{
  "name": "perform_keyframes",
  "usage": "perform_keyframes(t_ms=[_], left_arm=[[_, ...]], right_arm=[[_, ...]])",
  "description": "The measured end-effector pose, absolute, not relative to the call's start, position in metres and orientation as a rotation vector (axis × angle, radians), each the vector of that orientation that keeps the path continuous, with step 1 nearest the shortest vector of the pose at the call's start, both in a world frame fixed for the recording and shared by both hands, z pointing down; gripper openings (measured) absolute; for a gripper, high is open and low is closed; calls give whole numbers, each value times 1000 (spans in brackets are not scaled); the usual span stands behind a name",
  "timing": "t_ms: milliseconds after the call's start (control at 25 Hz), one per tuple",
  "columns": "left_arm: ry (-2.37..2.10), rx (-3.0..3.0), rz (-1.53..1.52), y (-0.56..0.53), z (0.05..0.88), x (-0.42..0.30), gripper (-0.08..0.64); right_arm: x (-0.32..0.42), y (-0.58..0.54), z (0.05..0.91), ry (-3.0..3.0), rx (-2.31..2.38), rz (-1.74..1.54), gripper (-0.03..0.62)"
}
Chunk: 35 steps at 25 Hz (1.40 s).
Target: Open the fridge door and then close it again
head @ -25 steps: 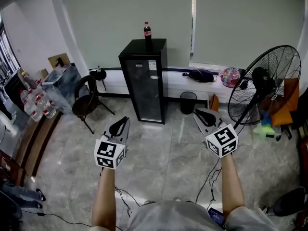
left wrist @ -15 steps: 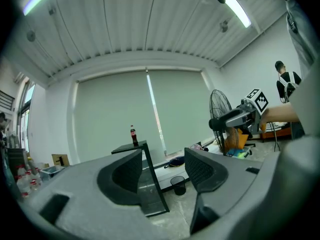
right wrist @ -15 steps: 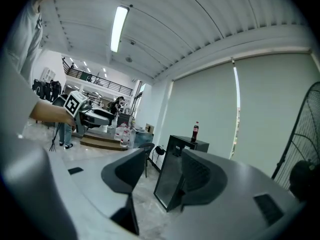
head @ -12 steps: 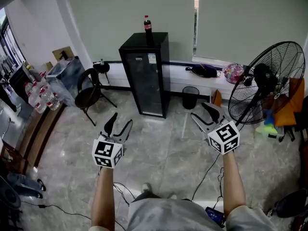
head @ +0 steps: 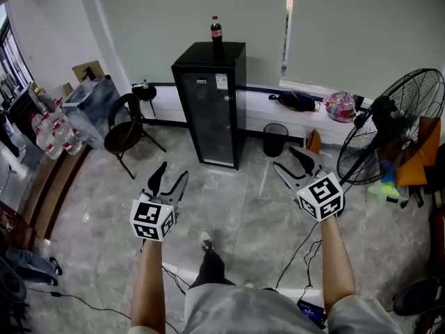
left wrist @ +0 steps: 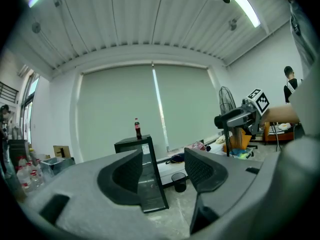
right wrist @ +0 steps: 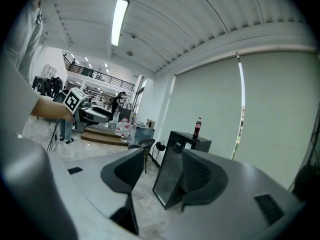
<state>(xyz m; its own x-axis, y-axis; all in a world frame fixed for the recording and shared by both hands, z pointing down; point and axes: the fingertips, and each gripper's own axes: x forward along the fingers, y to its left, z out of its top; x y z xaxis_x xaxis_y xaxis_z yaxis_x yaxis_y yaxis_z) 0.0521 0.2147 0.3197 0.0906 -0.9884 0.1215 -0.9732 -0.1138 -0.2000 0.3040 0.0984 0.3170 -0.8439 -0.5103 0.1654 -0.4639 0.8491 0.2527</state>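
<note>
Head view: bottle (head: pixel 216 29) atop closed fridge (head: pixel 212 103); left gripper (head: pixel 172 172), right gripper (head: pixel 284 158) fingers apart, empty.

One fridge (head: pixel 208 103), one cola bottle (head: pixel 216 29), one standing fan (head: pixel 396 127), one chair (head: pixel 125 134), one bin (head: pixel 274 139)

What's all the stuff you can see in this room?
Tall black glass-door fridge: one, black, at the back wall, door shut.
Dark plastic cola bottle: one, dark, on top of the fridge.
Black chair: one, black, left of the fridge.
Small black waste bin: one, black, right of the fridge.
Big black floor fan: one, black, far right.
Clear water bottles: several, clear, far left.
Left tool: one, black, open, empty.
Right tool: one, black, open, empty.
</note>
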Motion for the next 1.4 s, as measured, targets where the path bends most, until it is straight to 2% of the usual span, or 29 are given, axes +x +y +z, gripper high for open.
perform_keyframes(t_ms=[280,880,1120,1400], left_arm=[[2054,-2290,-312,142,332,-17,236],[2050,-2339,-366,-12,354,-220,236],[2097,-2367,-323,-48,372,-271,236],[2141,-2432,-331,-75,405,-294,236]], right_arm=[[238,29,315,-2775,761,-328,222],[18,-129,293,-2755,774,-331,227],[-41,-166,307,-2695,730,-317,227],[-85,-201,317,-2662,668,-295,225]])
